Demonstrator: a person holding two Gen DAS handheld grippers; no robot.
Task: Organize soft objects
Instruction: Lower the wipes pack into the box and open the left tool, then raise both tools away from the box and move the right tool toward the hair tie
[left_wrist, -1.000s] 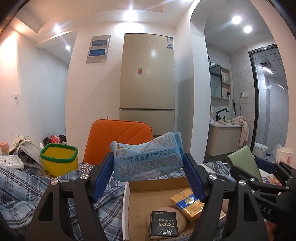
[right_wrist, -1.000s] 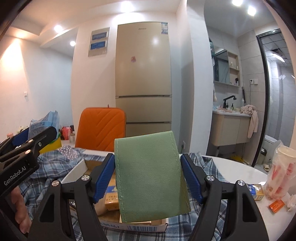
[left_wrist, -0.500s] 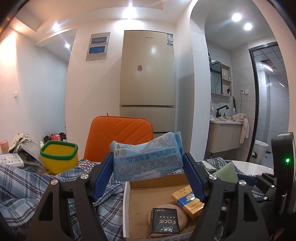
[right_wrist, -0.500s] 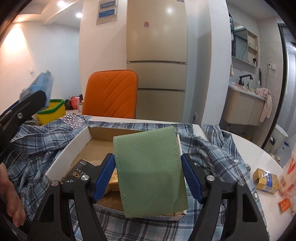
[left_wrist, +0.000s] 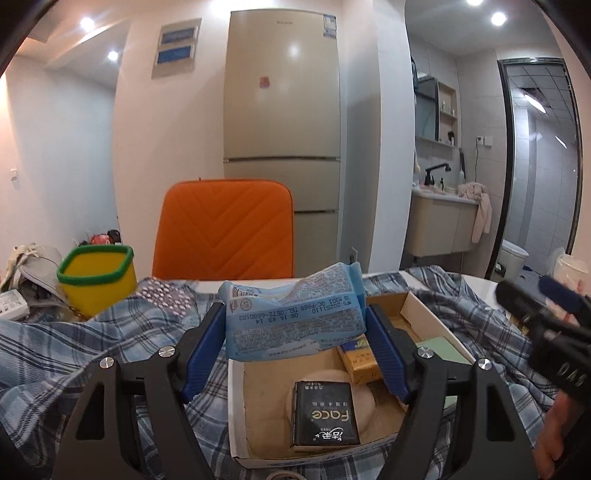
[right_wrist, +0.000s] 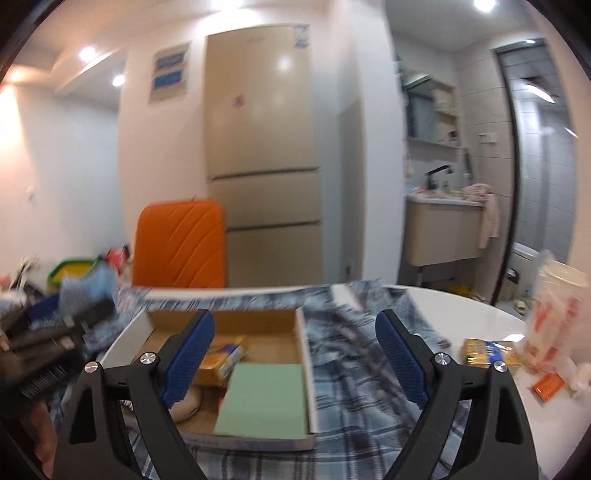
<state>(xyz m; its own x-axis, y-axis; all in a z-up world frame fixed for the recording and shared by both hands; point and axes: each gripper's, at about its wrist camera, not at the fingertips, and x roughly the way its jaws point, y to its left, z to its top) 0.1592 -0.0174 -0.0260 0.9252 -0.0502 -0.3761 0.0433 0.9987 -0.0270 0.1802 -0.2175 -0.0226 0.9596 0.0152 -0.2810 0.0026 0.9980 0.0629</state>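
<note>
My left gripper (left_wrist: 295, 325) is shut on a blue tissue pack (left_wrist: 293, 314) and holds it above the far-left part of an open cardboard box (left_wrist: 235, 402). The box holds a black Face pack (left_wrist: 325, 415), a yellow pack (left_wrist: 360, 363), a beige round pad (left_wrist: 364, 398) and a green folded cloth (right_wrist: 264, 393). My right gripper (right_wrist: 295, 354) is open and empty, raised just right of the box (right_wrist: 306, 354), with the green cloth lying below its left finger. The right gripper also shows at the right edge of the left wrist view (left_wrist: 543, 325).
A blue plaid cloth (left_wrist: 55, 354) covers the white table (right_wrist: 465, 306). A yellow bin with a green rim (left_wrist: 98, 280) stands at the left. An orange chair (left_wrist: 225, 229) is behind the table. A yellow snack pack (right_wrist: 487, 350) and a plastic bag (right_wrist: 554, 314) lie at the right.
My right gripper opened and let go of the green cloth, which now lies in the box, then rose and shifted right. My left gripper tilted down a little, still holding the tissue pack.
</note>
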